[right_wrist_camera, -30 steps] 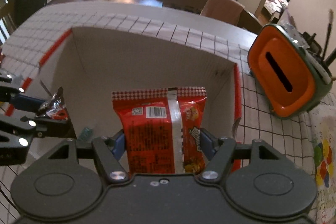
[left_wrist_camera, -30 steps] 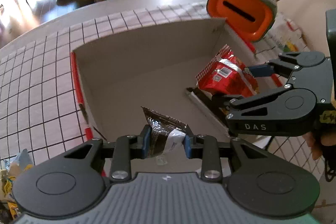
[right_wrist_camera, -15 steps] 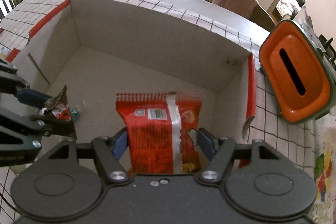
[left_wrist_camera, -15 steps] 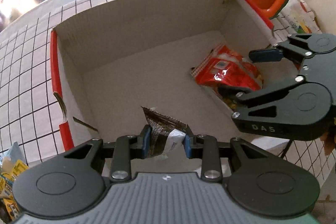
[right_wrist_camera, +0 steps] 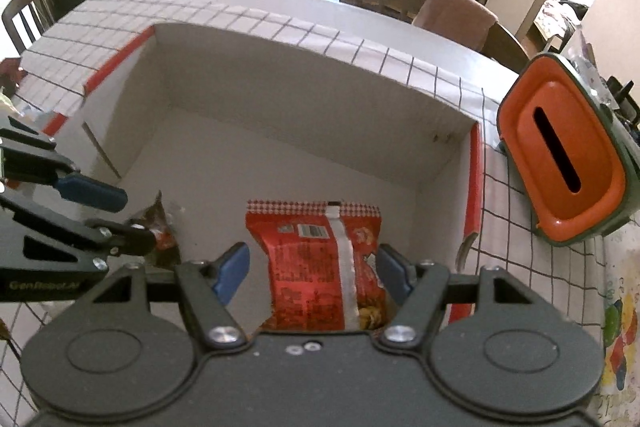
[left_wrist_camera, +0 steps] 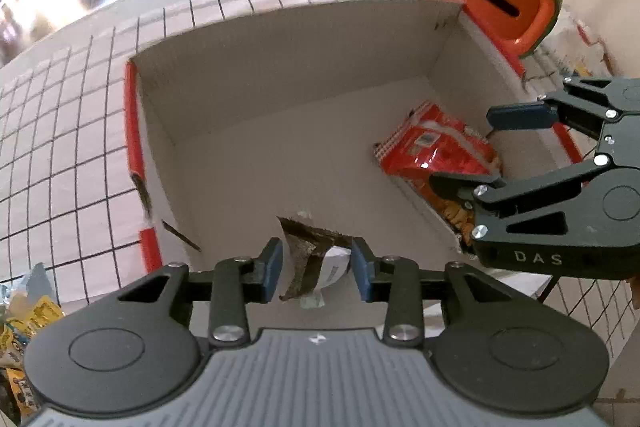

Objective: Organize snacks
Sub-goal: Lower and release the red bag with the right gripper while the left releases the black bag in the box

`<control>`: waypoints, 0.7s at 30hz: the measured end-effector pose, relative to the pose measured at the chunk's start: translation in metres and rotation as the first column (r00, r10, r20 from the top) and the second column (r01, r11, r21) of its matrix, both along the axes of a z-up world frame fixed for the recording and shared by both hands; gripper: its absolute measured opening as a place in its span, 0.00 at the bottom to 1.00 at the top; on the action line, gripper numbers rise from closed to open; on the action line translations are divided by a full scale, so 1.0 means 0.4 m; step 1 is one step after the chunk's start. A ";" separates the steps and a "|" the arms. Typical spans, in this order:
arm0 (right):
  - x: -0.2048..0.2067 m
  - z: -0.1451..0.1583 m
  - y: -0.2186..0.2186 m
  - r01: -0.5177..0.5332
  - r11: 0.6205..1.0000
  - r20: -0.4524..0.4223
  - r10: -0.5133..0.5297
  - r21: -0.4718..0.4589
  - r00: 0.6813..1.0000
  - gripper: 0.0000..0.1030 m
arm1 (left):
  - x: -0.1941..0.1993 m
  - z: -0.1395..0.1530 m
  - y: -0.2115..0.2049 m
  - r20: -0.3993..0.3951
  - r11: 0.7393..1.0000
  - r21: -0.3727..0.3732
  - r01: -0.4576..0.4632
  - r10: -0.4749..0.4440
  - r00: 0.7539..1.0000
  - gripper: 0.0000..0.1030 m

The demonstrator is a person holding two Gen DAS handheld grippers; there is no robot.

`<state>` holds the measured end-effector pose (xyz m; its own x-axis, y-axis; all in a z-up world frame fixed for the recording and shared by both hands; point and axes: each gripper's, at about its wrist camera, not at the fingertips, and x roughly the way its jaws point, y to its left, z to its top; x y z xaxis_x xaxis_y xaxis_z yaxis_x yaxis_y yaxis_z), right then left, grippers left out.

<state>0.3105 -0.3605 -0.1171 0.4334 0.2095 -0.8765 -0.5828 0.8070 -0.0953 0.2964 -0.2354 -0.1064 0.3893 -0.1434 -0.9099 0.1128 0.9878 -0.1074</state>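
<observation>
Fingers (left_wrist_camera: 272,265) of my left gripper (left_wrist_camera: 318,269) are opening in the left wrist view; both blue pads stand clear of the dark wrapper (left_wrist_camera: 310,261) between them at lower centre, so nothing is clamped. That wrapper stands roughly on end, its long axis running up the frame and its torn top tilted to the upper left. I cannot read its print, and its lower end is cut off by the gripper body. It sits inside the box (left_wrist_camera: 280,39), near the bottom wall. At right, my right gripper (left_wrist_camera: 476,151) reaches in over the red bag (left_wrist_camera: 432,151), whose lower end is hidden behind the black finger.

From the right wrist view, the right gripper (right_wrist_camera: 314,269) stands apart around the red bag (right_wrist_camera: 316,259); the left pad is clearly off it, and I cannot tell whether the right pad touches. Its long axis runs up the frame, the crimped edge pointing to the far wall of the box (right_wrist_camera: 320,75), the near end hidden under the gripper. At left, the left gripper (right_wrist_camera: 120,217) partly covers the wrapper (right_wrist_camera: 158,223), which is hard to make out.
</observation>
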 end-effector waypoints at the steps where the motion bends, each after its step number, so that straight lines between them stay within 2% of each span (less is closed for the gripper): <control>1: -0.007 0.009 -0.001 -0.003 1.000 0.002 0.003 0.010 1.000 0.68 | -0.006 0.008 0.002 0.011 1.000 -0.002 -0.002 0.002 1.000 0.37; 5: -0.024 0.043 -0.003 -0.013 0.999 0.019 0.012 0.046 1.000 0.70 | -0.035 0.052 0.016 0.067 1.000 -0.007 -0.007 0.007 0.998 0.45; 21: -0.122 0.186 0.020 -0.053 0.981 0.120 0.031 0.187 0.992 0.79 | -0.161 0.165 0.113 0.230 0.996 -0.054 -0.071 0.082 0.970 0.55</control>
